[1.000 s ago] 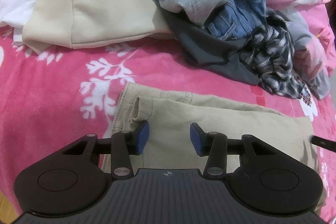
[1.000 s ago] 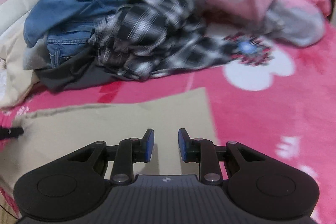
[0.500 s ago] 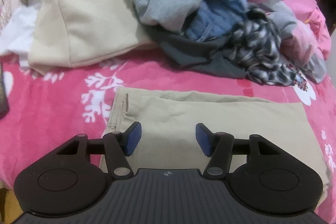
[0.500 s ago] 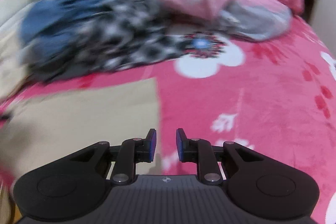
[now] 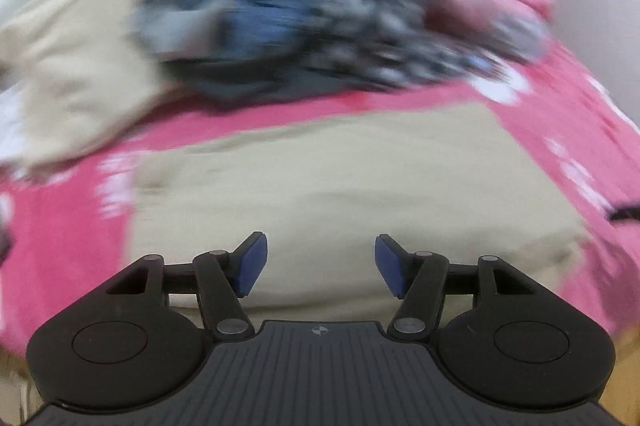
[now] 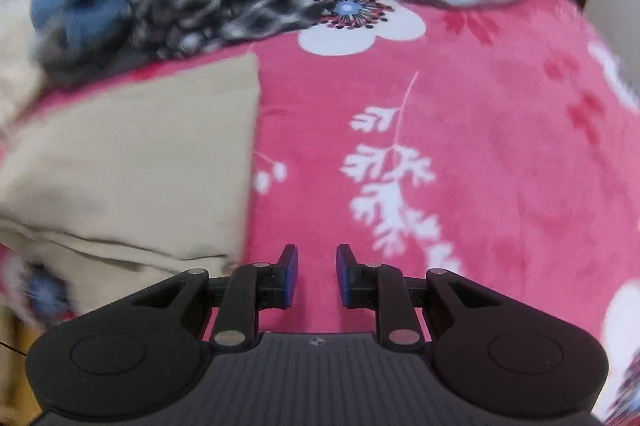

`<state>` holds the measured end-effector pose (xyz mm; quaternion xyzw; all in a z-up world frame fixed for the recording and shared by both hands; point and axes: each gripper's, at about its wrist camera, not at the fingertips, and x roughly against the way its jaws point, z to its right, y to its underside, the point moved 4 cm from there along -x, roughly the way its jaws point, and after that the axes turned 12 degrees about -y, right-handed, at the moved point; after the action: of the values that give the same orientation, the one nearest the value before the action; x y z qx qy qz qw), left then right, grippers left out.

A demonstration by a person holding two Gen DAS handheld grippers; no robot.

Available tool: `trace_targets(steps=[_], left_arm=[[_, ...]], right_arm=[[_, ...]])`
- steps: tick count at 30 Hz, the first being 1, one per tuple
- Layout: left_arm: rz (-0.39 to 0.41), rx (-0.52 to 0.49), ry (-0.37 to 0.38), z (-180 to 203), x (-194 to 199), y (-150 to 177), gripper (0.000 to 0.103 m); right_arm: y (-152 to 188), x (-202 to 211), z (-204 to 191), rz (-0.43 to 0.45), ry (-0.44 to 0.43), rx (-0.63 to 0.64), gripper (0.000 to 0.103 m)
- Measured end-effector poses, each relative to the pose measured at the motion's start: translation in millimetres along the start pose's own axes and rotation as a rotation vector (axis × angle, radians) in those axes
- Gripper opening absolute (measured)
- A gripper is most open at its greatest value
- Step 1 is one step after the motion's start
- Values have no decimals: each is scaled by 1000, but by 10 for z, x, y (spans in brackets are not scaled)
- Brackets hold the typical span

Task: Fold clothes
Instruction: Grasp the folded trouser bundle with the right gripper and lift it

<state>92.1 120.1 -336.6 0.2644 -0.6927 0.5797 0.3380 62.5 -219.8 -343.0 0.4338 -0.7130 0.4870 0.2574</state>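
Trousers: my khaki trousers (image 5: 340, 182) lie flat and folded on the bed, long axis running left to right across my left view; their right end (image 6: 240, 130) is a straight edge in my right view.
Where: near the bed's front edge, just in front of the pile (image 5: 304, 26), a strip of pink cover between them.
Left claw: my left claw (image 5: 318, 266) is released, wide apart, empty; it sits over the trousers' near part, and I cannot tell if the pads touch the cloth.
Right claw: my right claw (image 6: 316, 276) is parted only narrowly, holding nothing, over bare cover just right of the trousers' end.
Pile: jeans, a checked shirt (image 6: 208, 10) and grey items heaped together; badly blurred in my left view.
Other cloth: a cream garment (image 5: 76, 66) left of the pile.
Bed: pink cover (image 6: 480, 146) with white flower and leaf prints.
Room: a pale wall (image 5: 600, 6) at right.
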Motion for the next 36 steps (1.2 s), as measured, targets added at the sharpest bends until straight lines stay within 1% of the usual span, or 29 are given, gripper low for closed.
trace_targets(steps=[2,4,5,8,10,12,14,15,19,21,25,28,30,31,33,35,36], left_arm=[[13,-101,78,312,11,38,60],[38,-217,135,611,4,94,60],[50,-276,151,733,-14,128,60],[88,-449,195,1091,-68,231,60],[98,-530,193,1214,-115,275,60],[109,-594,188,1297,-156,300,60],[108,-579,195,1269,-171,275,60],[107,-570,197,1255,-178,265,59],[90,-525,160,1199,-258,242,58],[77,-484,151,1156,-314,202,58],[56,-398,175,1064,-386,107,58],[44,-347,198,1006,-426,53,56],[35,-315,213,974,-460,20,54],[32,-299,220,957,-477,1,54],[20,-263,240,912,-508,-33,54],[-6,-220,285,846,-525,-65,54],[-15,-206,314,814,-518,-78,54]], right_arm=[[59,19,-20,-9,-123,-98,23],[180,-96,-36,-20,-227,-223,23],[224,-174,-29,-26,-261,-278,23],[357,-361,-40,-31,-312,-383,23],[429,-468,-30,-39,-336,-446,23],[492,-554,17,-41,-382,-540,23],[553,-609,62,-40,-432,-643,23],[573,-637,58,-38,-458,-670,23],[603,-749,-64,-68,-498,-663,23],[643,-790,-142,-91,-512,-662,24],[722,-870,-297,-137,-539,-660,27],[740,-979,-323,-103,-539,-682,26],[756,-1001,-323,-81,-556,-712,17],[764,-1009,-323,-70,-564,-728,10],[775,-1001,-309,-45,-595,-769,8],[736,-938,-270,6,-656,-821,4],[697,-902,-255,31,-672,-824,2]])
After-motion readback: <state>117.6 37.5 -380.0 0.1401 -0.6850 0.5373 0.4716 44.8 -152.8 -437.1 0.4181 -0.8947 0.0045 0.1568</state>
